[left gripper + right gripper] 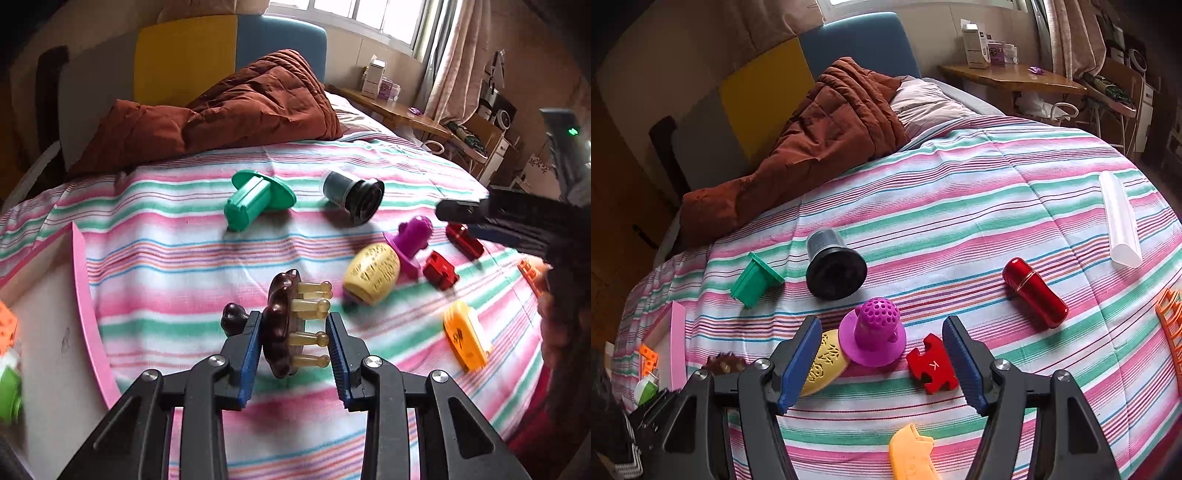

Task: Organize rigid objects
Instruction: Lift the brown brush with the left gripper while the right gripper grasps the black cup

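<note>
Here, my left gripper [291, 345] has its jaws pinching the dark brown massage brush [280, 325] — one blue pad on its back, the other at the tips of its amber prongs — over the striped bed cover [177, 258], beside the pink-rimmed tray [86, 280]. My right gripper [882, 363] hangs with jaws spread and empty above the purple stamp [873, 334] and red puzzle piece [932, 363] — the yellow embossed piece [823, 363] lies just beside its left pad.
</note>
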Tool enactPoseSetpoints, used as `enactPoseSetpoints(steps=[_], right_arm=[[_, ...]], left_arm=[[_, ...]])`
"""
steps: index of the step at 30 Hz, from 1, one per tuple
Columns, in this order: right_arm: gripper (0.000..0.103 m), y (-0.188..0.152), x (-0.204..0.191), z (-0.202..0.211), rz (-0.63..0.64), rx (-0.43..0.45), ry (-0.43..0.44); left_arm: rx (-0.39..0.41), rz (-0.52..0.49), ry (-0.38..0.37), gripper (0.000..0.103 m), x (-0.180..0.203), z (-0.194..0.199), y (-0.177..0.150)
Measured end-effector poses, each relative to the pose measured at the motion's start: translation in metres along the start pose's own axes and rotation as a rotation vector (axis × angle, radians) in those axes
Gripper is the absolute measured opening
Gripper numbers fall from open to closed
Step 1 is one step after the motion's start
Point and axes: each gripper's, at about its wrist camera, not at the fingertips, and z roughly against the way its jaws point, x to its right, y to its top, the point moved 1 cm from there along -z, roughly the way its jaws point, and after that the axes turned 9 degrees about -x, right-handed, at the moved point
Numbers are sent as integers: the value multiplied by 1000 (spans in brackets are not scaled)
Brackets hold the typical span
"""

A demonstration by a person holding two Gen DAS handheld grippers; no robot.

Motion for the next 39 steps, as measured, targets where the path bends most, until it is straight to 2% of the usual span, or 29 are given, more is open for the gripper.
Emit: enactPoseSetpoints(steps=[4,7,12,17,21,25,28,31,35,36,37,39], right_arm=[[69,-1,1,-2,-3,-1,-20],[69,-2,3,-3,-12,-9,-30],[69,-4,3,-7,-15,-24,-49],[69,-2,5,-8,-21,-47,1],[69,19,-7,-5,87,-49,-21],[69,57,-31,-10,310,-55,-129],[69,86,-47,-30,460,-108,-235],[69,107,-59,-60,574,-182,-317],[68,117,-69,-110,662,-325,-383],[67,117,-68,-122,677,-333,-449],[56,116,-65,-133,677,-343,-523],[54,112,-60,-143,652,-339,-564]], left_arm=[[15,-52,-9,35,16,18,-37],[33,-116,9,35,28,22,-52],[45,-115,8,35,29,20,-52],[32,-93,-20,35,22,18,-49],[32,-88,-33,35,20,17,-47],[21,-47,-58,35,15,14,-46],[10,2,-97,35,5,12,-44],[8,9,-106,35,4,12,-43],[14,-14,-100,35,7,11,-42],[12,-10,-105,35,5,11,-42],[10,-4,-111,35,4,11,-41],[8,4,-118,35,3,11,-42]])
